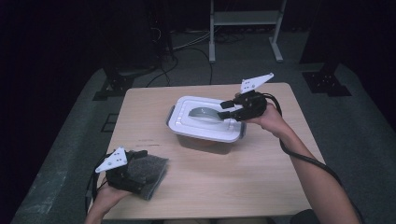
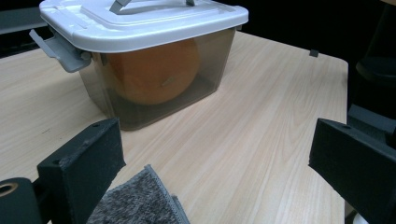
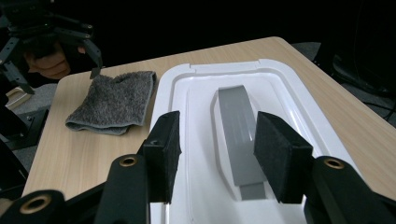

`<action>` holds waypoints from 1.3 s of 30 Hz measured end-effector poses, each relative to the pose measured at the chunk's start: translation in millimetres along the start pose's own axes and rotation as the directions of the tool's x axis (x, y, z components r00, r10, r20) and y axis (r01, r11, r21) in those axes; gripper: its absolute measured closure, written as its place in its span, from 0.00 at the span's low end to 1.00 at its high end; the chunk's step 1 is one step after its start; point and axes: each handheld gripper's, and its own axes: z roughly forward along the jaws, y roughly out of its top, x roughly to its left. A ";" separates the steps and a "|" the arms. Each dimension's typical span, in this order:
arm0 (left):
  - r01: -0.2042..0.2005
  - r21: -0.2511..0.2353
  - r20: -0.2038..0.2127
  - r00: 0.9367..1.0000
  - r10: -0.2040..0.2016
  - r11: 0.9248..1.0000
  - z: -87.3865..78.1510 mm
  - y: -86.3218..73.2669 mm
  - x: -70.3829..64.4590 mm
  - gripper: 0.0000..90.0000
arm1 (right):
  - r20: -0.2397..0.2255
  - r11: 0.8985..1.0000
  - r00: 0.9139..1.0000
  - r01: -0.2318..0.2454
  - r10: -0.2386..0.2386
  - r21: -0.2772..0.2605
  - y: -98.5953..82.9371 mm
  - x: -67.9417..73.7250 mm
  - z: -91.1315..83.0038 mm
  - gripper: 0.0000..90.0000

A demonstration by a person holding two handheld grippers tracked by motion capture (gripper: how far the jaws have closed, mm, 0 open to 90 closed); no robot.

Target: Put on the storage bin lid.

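A smoky plastic box (image 2: 205, 60) with a white lid (image 1: 187, 126) stands at the table's middle. Through its wall I see a round orange thing (image 2: 154, 70) inside. The lid's grey handle (image 3: 236, 121) lies flat in its recess. My right gripper (image 3: 219, 149) hovers open just over the lid, one jaw on each side of the handle; in the high view it (image 1: 225, 109) comes in from the right. A folded grey towel (image 1: 156, 175) lies at the front left. My left gripper (image 2: 215, 144) stands open above the towel's (image 2: 135, 205) near end with nothing held.
A grey latch (image 2: 56, 46) hangs on the box's side. The wooden table (image 1: 261, 177) has bare room at the front and right. Beyond its far edge stand a metal frame (image 1: 245, 28) and floor cables (image 1: 187, 51).
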 end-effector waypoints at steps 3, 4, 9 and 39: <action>0.000 -0.001 -0.001 1.000 0.000 1.000 0.0 -0.1 0.4 0.03 | 0.001 1.000 1.000 -0.005 0.005 -0.009 -3.4 1.6 -6.3 0.54; 0.000 0.001 -0.001 1.000 0.000 1.000 0.0 -0.1 0.4 0.03 | 0.002 1.000 1.000 -0.007 0.007 -0.011 -4.6 2.0 -8.2 0.54; 0.001 0.002 0.001 1.000 -0.001 1.000 1.1 -0.2 0.0 0.03 | 0.008 1.000 1.000 -0.011 0.012 -0.010 -11.5 5.0 -16.8 0.54; 0.007 0.007 -0.006 1.000 -0.007 1.000 2.0 -1.9 0.5 0.03 | 0.056 0.997 0.996 -0.074 0.075 -0.022 -62.5 19.8 -58.5 0.46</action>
